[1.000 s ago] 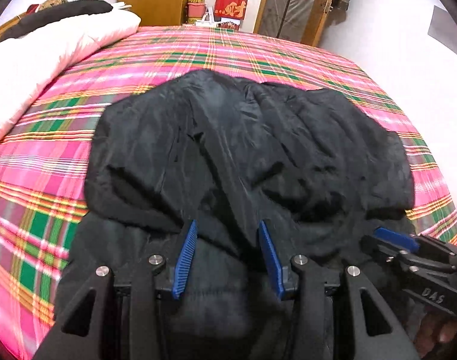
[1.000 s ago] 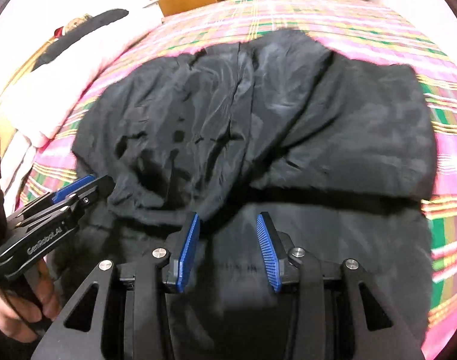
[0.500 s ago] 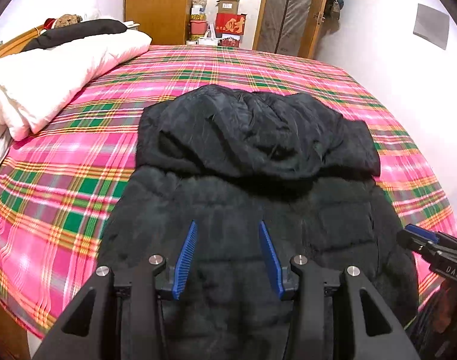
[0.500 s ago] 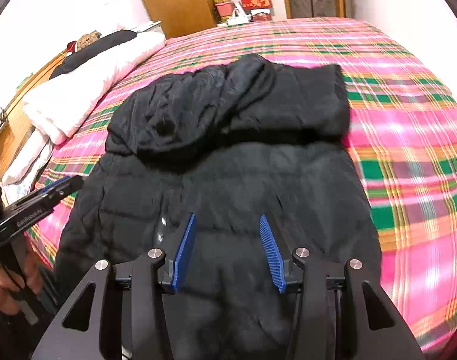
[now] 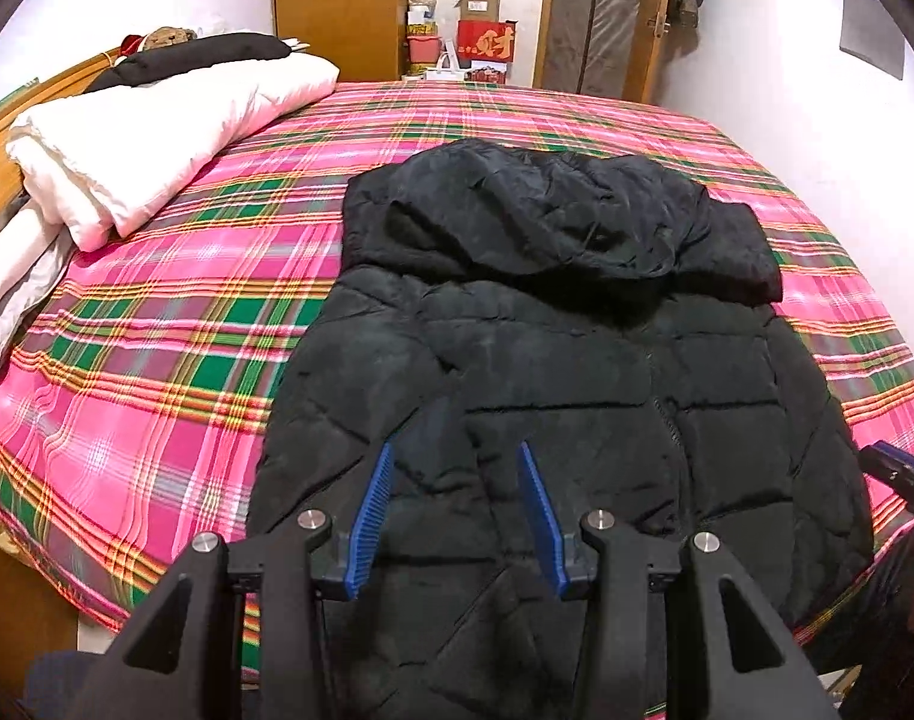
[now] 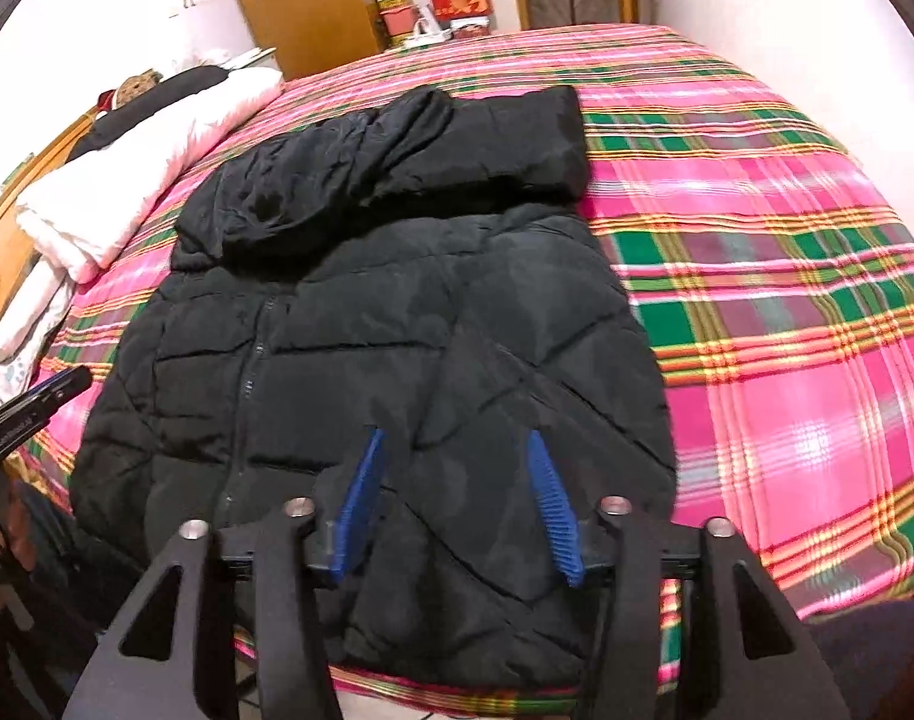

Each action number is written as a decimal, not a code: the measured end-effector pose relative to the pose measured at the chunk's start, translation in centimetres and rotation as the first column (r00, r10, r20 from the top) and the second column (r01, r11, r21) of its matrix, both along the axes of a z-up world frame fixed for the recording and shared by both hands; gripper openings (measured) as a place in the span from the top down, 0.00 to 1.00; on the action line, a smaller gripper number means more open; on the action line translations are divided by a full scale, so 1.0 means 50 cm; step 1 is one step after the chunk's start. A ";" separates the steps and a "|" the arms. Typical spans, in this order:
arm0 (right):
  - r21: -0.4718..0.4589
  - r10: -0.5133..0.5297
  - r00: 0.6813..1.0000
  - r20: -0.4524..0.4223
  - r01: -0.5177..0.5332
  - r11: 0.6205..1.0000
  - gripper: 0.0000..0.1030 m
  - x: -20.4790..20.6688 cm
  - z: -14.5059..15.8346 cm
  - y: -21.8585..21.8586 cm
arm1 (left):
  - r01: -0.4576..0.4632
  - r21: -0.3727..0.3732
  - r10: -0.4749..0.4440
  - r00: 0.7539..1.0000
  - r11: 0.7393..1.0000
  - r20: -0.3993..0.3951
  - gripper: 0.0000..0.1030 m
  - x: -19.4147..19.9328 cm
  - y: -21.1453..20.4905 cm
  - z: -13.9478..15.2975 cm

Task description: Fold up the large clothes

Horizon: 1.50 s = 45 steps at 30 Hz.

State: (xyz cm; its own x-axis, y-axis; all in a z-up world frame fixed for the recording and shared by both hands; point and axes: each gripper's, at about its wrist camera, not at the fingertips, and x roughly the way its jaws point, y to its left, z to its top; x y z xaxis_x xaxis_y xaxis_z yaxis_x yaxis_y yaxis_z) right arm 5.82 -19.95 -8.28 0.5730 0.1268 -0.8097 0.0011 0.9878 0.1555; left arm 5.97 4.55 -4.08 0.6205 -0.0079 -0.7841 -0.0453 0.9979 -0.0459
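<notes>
A black quilted hooded jacket (image 5: 577, 360) lies flat on the plaid bed, zipper up, its hood (image 5: 553, 216) folded down over the shoulders at the far end. It also shows in the right wrist view (image 6: 396, 348). My left gripper (image 5: 453, 456) is open and empty above the jacket's lower left part. My right gripper (image 6: 453, 441) is open and empty above its lower right part. Each gripper shows at the edge of the other's view: the right one (image 5: 901, 474), the left one (image 6: 30, 408).
The bed has a pink and green plaid sheet (image 5: 156, 348). A folded white duvet (image 5: 144, 138) and a black pillow (image 5: 198, 54) lie at the left. A wooden wardrobe (image 5: 336, 0) and boxes (image 5: 481, 42) stand behind the bed. A white wall (image 5: 817, 90) runs along the right.
Both grippers have pulled back and up from the hood toward the jacket's hem end. The whole jacket now shows. Both jaws stay open and empty.
</notes>
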 end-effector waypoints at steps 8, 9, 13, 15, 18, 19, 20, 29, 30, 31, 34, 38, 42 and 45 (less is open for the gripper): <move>0.028 -0.101 0.994 -0.036 0.102 0.994 0.45 -0.007 -0.024 -0.049 | -0.080 -0.032 0.078 0.996 0.996 -0.047 0.55 -0.020 0.060 -0.041; 0.034 -0.115 0.993 -0.041 0.116 0.993 0.44 -0.006 -0.029 -0.056 | -0.089 -0.035 0.087 0.995 0.995 -0.050 0.55 -0.020 0.067 -0.045; 0.048 -0.178 0.982 -0.071 0.181 0.982 0.37 0.002 -0.054 -0.085 | -0.138 -0.053 0.134 0.988 0.989 -0.073 0.55 -0.016 0.098 -0.067; 0.057 -0.203 0.974 -0.098 0.209 0.976 0.37 0.005 -0.070 -0.097 | -0.170 -0.067 0.164 0.983 0.983 -0.088 0.55 -0.012 0.115 -0.078; 0.051 -0.240 0.964 -0.117 0.247 0.968 0.37 0.008 -0.085 -0.117 | -0.222 -0.080 0.213 0.971 0.972 -0.110 0.55 -0.009 0.143 -0.095; 0.053 -0.249 0.961 -0.124 0.257 0.965 0.37 0.009 -0.089 -0.123 | -0.240 -0.088 0.230 0.966 0.967 -0.116 0.55 -0.009 0.151 -0.100; 0.060 -0.258 0.956 -0.136 0.268 0.962 0.37 0.010 -0.095 -0.130 | -0.261 -0.095 0.249 0.961 0.961 -0.122 0.55 -0.009 0.161 -0.105; 0.166 -0.281 0.922 -0.266 0.331 0.929 0.31 0.007 -0.146 -0.164 | -0.345 -0.188 0.301 0.926 0.920 -0.229 0.42 -0.008 0.210 -0.164; 0.176 -0.269 0.922 -0.277 0.324 0.929 0.31 0.006 -0.149 -0.162 | -0.350 -0.196 0.302 0.924 0.916 -0.236 0.41 -0.010 0.212 -0.169; 0.179 -0.258 0.924 -0.284 0.315 0.932 0.31 0.005 -0.152 -0.158 | -0.354 -0.204 0.303 0.921 0.913 -0.244 0.40 -0.011 0.212 -0.174; 0.160 -0.223 0.926 -0.305 0.281 0.946 0.31 0.004 -0.158 -0.140 | -0.344 -0.196 0.290 0.922 0.918 -0.258 0.40 -0.012 0.201 -0.185; 0.138 -0.199 0.928 -0.315 0.252 0.958 0.31 0.001 -0.158 -0.126 | -0.278 -0.105 0.247 0.939 0.955 -0.241 0.40 -0.007 0.163 -0.187; 0.145 -0.179 0.931 -0.318 0.234 0.961 0.48 -0.003 -0.157 -0.119 | -0.247 -0.081 0.220 0.942 0.966 -0.252 0.50 -0.001 0.148 -0.191; 0.168 -0.165 0.938 -0.305 0.223 0.960 0.70 -0.009 -0.147 -0.112 | -0.224 -0.100 0.194 0.949 0.969 -0.248 0.69 0.000 0.145 -0.184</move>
